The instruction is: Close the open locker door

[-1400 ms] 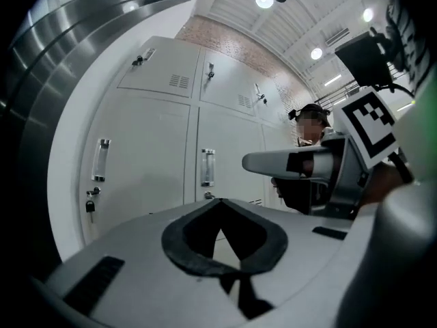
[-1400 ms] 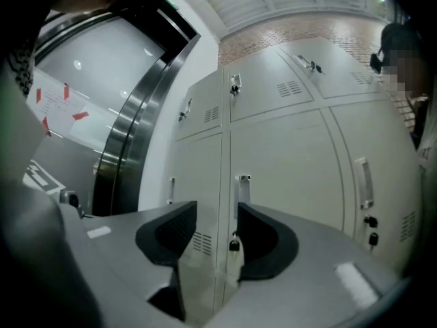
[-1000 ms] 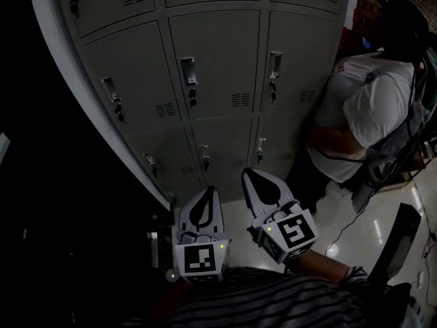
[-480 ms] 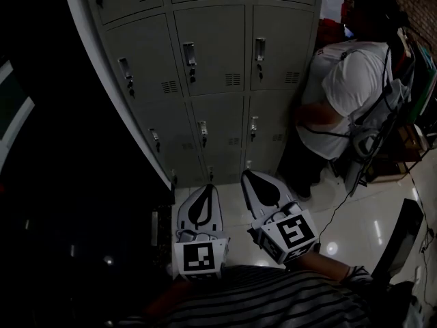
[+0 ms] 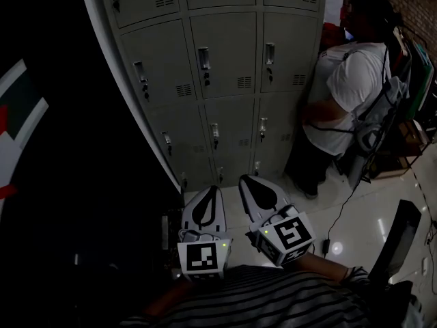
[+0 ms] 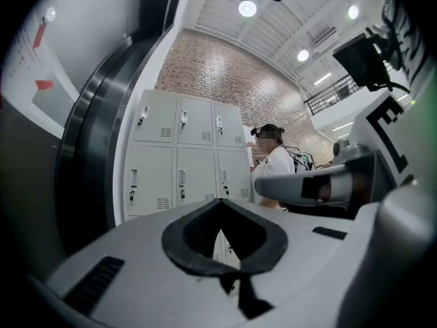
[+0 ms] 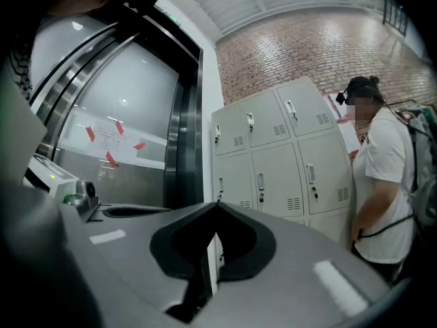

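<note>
A bank of grey lockers (image 5: 225,53) stands ahead of me, and every door I can see on it lies flush and closed. The same lockers (image 6: 181,156) show in the left gripper view, and the lockers (image 7: 280,156) show again in the right gripper view. My left gripper (image 5: 210,189) and right gripper (image 5: 244,178) hang side by side low in the head view, well short of the lockers. Both are shut with nothing between their jaws. The left gripper's tips (image 6: 220,200) and the right gripper's tips (image 7: 217,203) meet in their own views.
A person in a white shirt (image 5: 348,94) stands against the lockers' right end. A cable (image 5: 339,214) trails over the glossy floor (image 5: 362,203). A dark upright object (image 5: 401,234) is at lower right. A dark wall with a steel door frame (image 7: 181,135) lies to the left.
The lockers have slid right and shrunk in the head view, with more floor showing before them. Both grippers keep their place and stay shut.
</note>
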Available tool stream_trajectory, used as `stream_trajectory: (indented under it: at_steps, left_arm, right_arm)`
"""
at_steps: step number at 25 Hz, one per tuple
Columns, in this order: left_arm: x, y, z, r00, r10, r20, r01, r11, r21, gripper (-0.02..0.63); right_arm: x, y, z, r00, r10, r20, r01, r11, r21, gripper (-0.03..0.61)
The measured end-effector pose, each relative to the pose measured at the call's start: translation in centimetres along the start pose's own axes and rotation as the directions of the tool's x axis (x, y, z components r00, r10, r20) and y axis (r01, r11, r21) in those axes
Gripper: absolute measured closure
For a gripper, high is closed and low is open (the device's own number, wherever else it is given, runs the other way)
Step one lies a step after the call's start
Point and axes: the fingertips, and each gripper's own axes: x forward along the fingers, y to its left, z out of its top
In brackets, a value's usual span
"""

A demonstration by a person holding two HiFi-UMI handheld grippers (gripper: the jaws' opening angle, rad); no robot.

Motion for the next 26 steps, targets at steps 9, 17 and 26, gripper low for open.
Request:
stream_trajectory:
  at_steps: [9,17,26]
  left_arm:
    - [-0.3,1.0,-0.7,0.999,-0.044,0.000,0.044,0.999,-0.013,0.609]
    - [0.5,1.4,-0.7,0.999,-0.044,0.004,0.044,0.999,-0.011,0.609]
    - [1.3,1.2,-0.9,0.999,-0.053,0.000,0.053,0.999,-0.003,0.609]
  right_arm:
    - [0.8,1.4,-0.2,0.999,-0.031,-0.015,0.031,0.999,-0.010,0.578]
    - [1.5,0.9,-0.2,1.000,-0.018,-0.015,0.018,0.999,-0.031,0.578]
    - [1.8,0.4,-0.6,0.999,-0.030,-0.027,0.029,0.999,-0.028,0.578]
